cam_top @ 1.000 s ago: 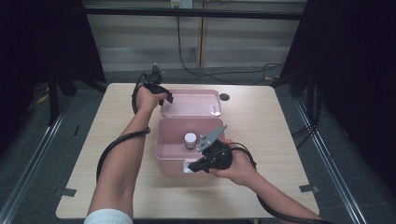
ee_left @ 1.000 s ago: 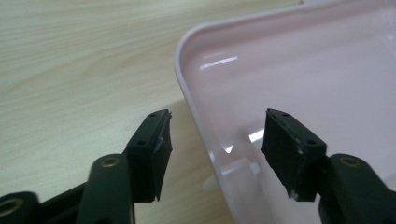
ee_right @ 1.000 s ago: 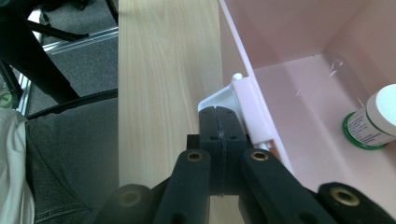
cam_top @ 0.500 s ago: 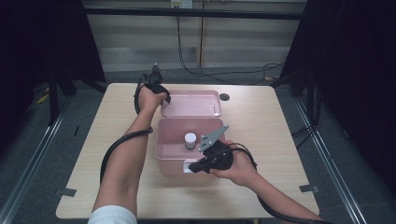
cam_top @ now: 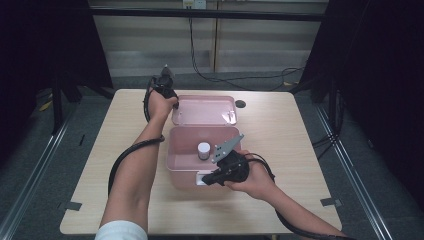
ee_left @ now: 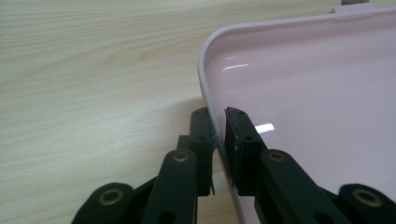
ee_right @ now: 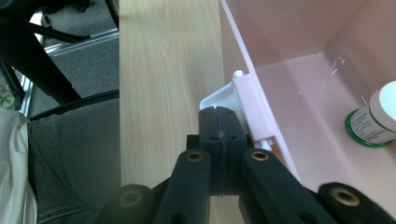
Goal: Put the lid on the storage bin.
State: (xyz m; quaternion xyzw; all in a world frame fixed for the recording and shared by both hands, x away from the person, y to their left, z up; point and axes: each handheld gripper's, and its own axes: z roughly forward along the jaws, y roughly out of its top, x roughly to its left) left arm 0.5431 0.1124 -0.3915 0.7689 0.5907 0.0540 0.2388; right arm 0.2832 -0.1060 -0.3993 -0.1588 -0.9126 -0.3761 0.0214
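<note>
A pink box [cam_top: 185, 160] stands open on the table, its lid [cam_top: 202, 110] lying flat behind it. Inside stands a small white-capped bottle [cam_top: 203, 149] with a green label [ee_right: 376, 119]. My left gripper [cam_top: 174, 104] is at the lid's far left corner. Its jaws have just been closing and now pinch the lid's rim [ee_left: 208, 93] between the pads, left gripper [ee_left: 219, 128]. My right gripper [cam_top: 204, 180] is at the box's front wall, jaws shut together [ee_right: 218, 114], tips right by the white latch [ee_right: 243, 91]. Whether they pinch part of the latch I cannot tell.
The light wooden table [cam_top: 285, 140] has bare room left and right of the box. A small dark round spot [cam_top: 240, 104] lies right of the lid. Black cables trail from both grippers. The table's near edge and the person's lap [ee_right: 70, 158] sit close to the right gripper.
</note>
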